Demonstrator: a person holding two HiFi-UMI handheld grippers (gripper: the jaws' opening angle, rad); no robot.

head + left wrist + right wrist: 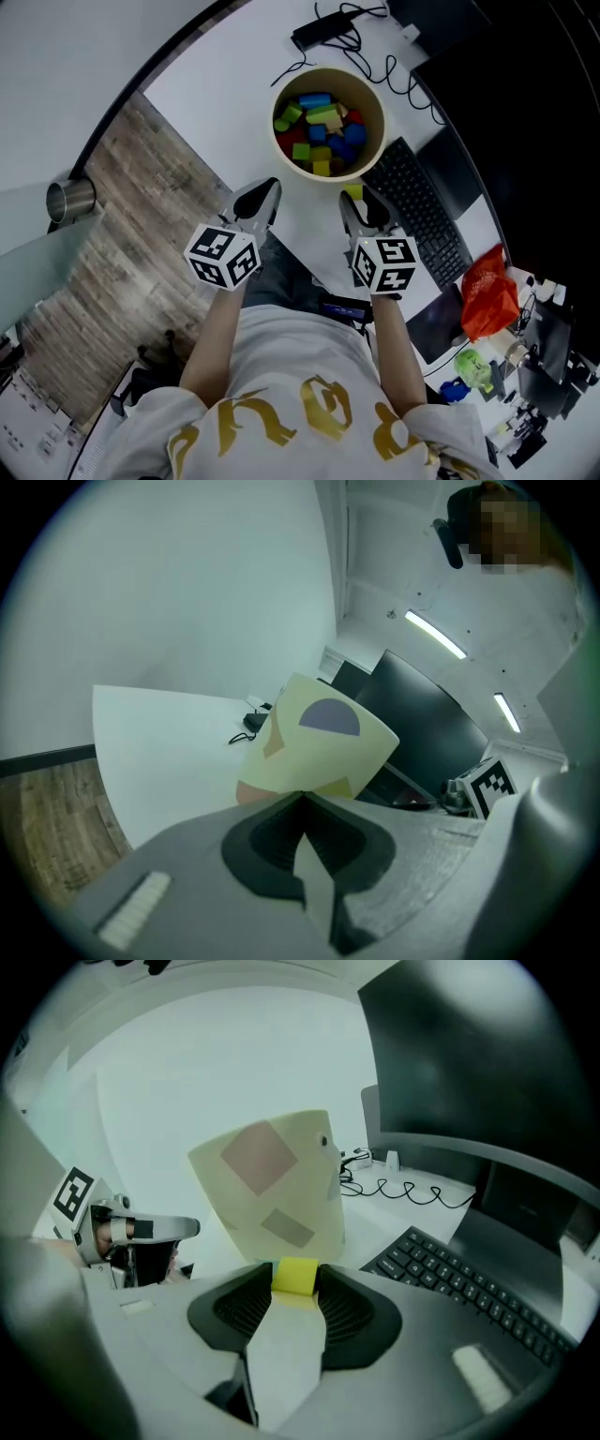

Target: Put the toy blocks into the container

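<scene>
A cream round container [379,141] stands on the white table, holding several coloured toy blocks [323,127] in blue, green, yellow and red. Both grippers hover just in front of it. My right gripper [359,199] is shut on a small yellow block [352,192], which sits between the pad tips in the right gripper view as the yellow block [297,1276], close to the container's wall [272,1194]. My left gripper [264,197] is shut with nothing in it; in the left gripper view its jaws [300,803] meet below the container [323,747].
A black keyboard [422,211] lies right of the container, beside a dark monitor [525,94]. A black adapter and cables [328,28] lie behind the container. A metal cup [70,199] is at far left, a red bag [489,291] at right. The table edge runs near my body.
</scene>
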